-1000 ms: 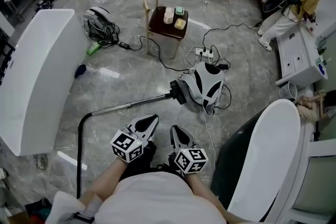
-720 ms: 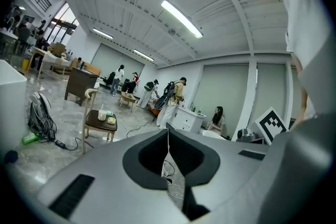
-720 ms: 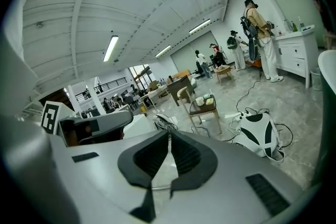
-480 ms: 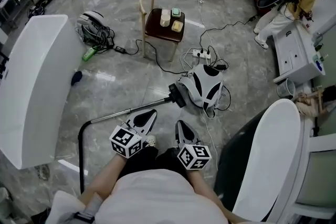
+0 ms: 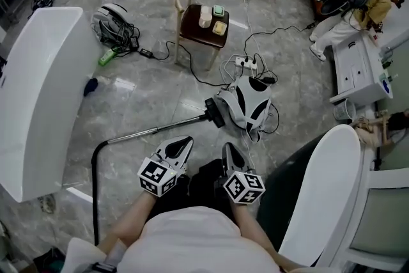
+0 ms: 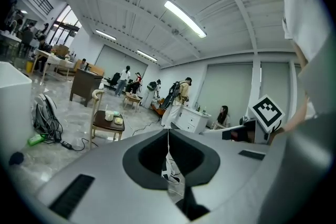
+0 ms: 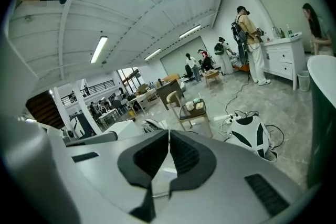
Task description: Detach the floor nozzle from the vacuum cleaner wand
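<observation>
While closed left gripper (image 5: 184, 140), right gripper (image 5: 229, 148) hover, wand (image 5: 153, 130) lies seemingly just ahead.

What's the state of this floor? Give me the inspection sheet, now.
Surface: grey marble floor, glossy.
Job's things: wand lying flat, black floor nozzle on its end, untouched.
Clutter: chair with cups; white-and-black unit by the nozzle.
Grippers: left gripper and right gripper both shut, empty, clear of the wand.
Cables: black cable running to a power strip.
Surroundings: white tub left, another right; a person standing far right.
</observation>
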Demonstrator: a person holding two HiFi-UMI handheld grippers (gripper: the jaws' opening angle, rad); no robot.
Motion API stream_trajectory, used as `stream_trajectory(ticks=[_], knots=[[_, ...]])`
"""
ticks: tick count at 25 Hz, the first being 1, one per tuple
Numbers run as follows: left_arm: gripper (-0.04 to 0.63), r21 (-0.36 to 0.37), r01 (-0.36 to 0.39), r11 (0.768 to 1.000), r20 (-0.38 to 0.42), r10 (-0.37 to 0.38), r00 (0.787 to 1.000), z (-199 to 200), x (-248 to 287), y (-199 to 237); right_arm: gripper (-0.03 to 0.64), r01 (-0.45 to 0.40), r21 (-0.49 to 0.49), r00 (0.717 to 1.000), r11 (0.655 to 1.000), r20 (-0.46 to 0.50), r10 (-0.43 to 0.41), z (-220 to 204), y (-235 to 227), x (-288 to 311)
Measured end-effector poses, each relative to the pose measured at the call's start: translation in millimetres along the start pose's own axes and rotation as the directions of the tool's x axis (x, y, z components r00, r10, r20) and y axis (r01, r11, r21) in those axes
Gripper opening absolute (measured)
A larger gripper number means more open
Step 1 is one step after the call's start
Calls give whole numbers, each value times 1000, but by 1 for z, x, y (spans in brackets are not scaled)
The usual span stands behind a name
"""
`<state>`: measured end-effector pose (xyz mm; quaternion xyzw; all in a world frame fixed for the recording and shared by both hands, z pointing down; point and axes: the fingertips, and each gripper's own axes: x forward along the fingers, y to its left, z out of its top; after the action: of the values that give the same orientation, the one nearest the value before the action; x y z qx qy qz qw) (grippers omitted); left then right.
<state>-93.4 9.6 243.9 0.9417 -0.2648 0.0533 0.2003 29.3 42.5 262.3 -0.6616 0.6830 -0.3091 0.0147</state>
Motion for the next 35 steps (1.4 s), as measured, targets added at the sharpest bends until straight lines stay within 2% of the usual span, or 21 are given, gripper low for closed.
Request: stream_trajectory(ticks=[3,8,11,18,28,35], knots=[[12,1,-17,1000,-6,17,1000,-5,-3,5,18,-24,5,1000,1000,-19,24,-3,8,4],[12,17,-29,999,-26,29,999,-19,0,14,18,-47,-84,997,995,-67,42,-10,6,13],[12,22,-25,999,-33,26,999,-22,4,16,18,-48,-79,995,996,-91,41,-15,-2,16],[12,22,-38,999,-68,39,997,-30,16,21,18,-115,-87,986,989,-127,104,-18,-7,29],[12,67,15,998,-121,-7,993,-33,63,-2,18,-156,-125,985,980,-87,146,17,-54,43],[12,91,-25,995,-131,37,991,-34,88,-8,18,-242,-147,968,959,-102,228,31,-78,58]])
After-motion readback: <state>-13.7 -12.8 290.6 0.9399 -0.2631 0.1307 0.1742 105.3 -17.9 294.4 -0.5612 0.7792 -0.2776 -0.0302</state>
